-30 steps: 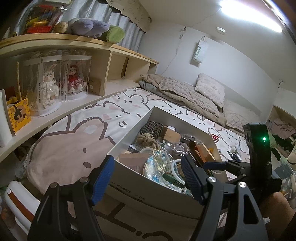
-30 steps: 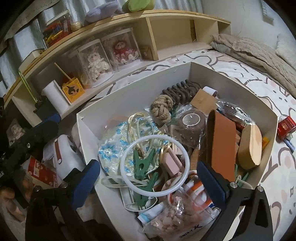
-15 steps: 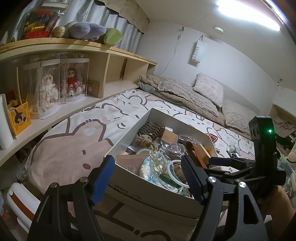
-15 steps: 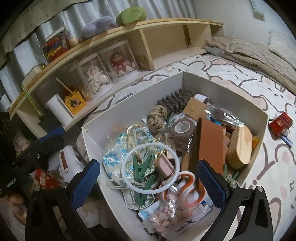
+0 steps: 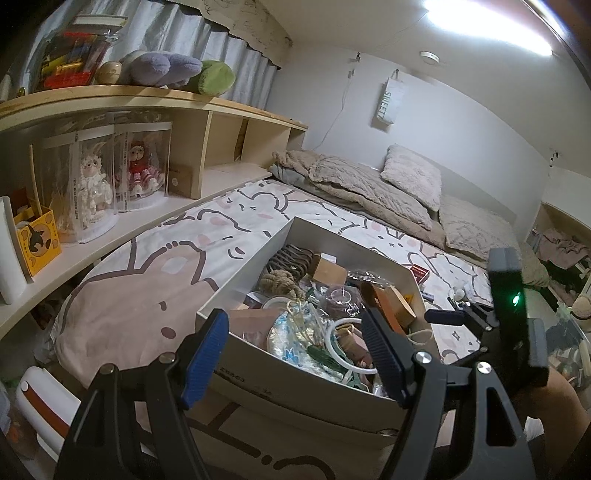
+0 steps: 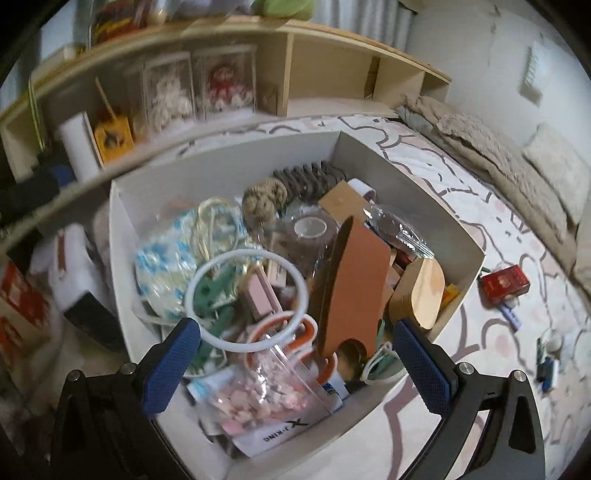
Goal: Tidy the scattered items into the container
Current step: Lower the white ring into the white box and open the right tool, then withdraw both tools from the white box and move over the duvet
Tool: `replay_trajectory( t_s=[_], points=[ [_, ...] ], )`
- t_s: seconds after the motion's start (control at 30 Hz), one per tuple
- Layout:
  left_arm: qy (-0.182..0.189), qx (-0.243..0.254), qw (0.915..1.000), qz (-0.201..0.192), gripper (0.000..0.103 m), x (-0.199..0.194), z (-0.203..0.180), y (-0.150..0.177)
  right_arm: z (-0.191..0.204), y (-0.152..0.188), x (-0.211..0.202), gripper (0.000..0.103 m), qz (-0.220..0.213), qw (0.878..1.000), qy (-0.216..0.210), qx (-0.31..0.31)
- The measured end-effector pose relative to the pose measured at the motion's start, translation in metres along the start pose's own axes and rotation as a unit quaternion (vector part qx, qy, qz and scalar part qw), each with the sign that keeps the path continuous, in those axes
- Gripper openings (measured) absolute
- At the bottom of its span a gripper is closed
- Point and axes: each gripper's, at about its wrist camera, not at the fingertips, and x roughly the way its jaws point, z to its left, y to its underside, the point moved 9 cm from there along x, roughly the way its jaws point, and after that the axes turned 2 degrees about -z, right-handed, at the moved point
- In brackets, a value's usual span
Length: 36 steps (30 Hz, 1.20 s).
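On the bed [image 5: 229, 221], w/ its pale cartoon-bear sheet, we see the white box [image 5: 280, 373] sitting near the foot end, packed full: rope knot [image 6: 264, 197], white ring [image 6: 246, 300], brown flat board [image 6: 354, 284] standing on edge, tape roll [image 6: 309, 228], bag of pink bits [image 6: 266, 397], etc. Our left gripper [image 5: 295, 360] hovers just short of the box's near wall, jaws apart, nothing btwn them. Our right gripper [image 6: 297, 363] hangs above the box's near corner, tilted down into it, jaws wide apart, holding nothing; pic is a bit blurred. Still loose on the sheet beside the box, to its right: a red packet [image 6: 504, 284] and a few small bits near it, too small to tell. Along the left side runs a wooden shelf unit [image 5: 207, 110] w/ two dolls in clear cases [image 5: 110, 177], a yellow box [image 5: 37, 240], plush toys [image 5: 173, 70] on top. At the far end, beige blankets and pillows [image 5: 410, 177] lie against a white wall; a paper bag [image 5: 389, 103] hangs there, a ceiling light [image 5: 487, 22] glares above.
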Motion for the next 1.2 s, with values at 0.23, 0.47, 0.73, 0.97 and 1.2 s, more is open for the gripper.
replay_trajectory(
  t_s=[0.23,0.47,0.73,0.97,1.2],
  points=[
    [-0.002,0.003,1.0000,0.002,0.074,0.000,-0.002,0.001,-0.004,0.010,0.007,0.103,0.022,0.998,0.036,-0.038],
    [-0.002,0.001,1.0000,0.004,0.074,0.000,-0.001,0.002,-0.013,0.011,0.000,0.103,0.014,1.000,0.016,-0.006],
    [0.001,0.010,0.9999,0.008,0.074,0.000,-0.010,0.005,-0.015,-0.001,-0.025,0.103,-0.042,0.997,-0.033,0.048],
    [0.003,0.020,0.9998,0.008,0.074,-0.001,-0.022,0.002,-0.023,-0.008,-0.053,0.103,-0.081,0.993,-0.041,0.076],
    [-0.003,0.038,0.9993,0.005,0.098,-0.008,-0.037,0.001,-0.034,-0.011,-0.080,0.103,-0.107,0.989,-0.031,0.095]
  ],
)
